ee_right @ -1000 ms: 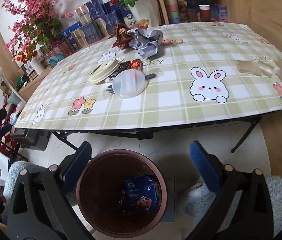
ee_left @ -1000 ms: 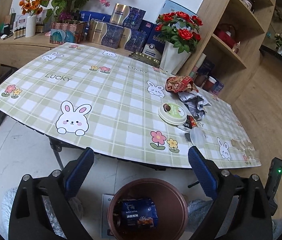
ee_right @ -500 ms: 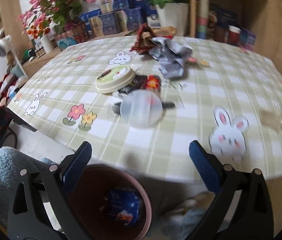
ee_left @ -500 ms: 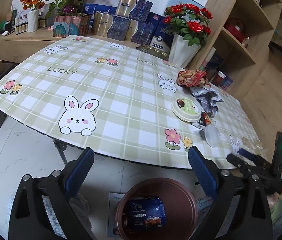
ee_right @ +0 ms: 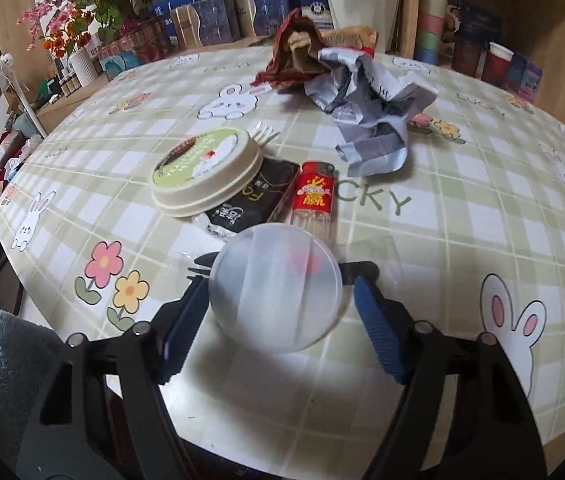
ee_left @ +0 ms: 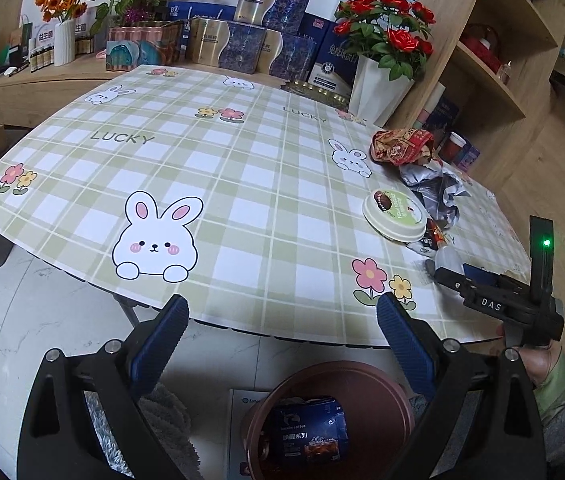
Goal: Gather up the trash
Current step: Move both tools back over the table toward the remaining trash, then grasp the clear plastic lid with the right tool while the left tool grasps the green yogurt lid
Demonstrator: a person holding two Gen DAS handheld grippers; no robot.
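Note:
My right gripper is open, its fingers on either side of a clear round plastic lid near the table's front edge. Behind the lid lie a red snack packet, a black sachet, a green-topped round tub, a crumpled grey wrapper and a brown-red bag. A black fork pokes out under the lid. My left gripper is open and empty above a brown bin that holds a blue coffee bag. The right gripper also shows in the left wrist view.
The checked tablecloth covers the table. Gift boxes and a white vase of red roses stand at the back. Wooden shelves rise at the right. A grey fluffy rug lies on the floor.
My right gripper has moved from above the bin forward over the table edge, and its fingers now flank the clear lid. My left gripper stays over the bin.

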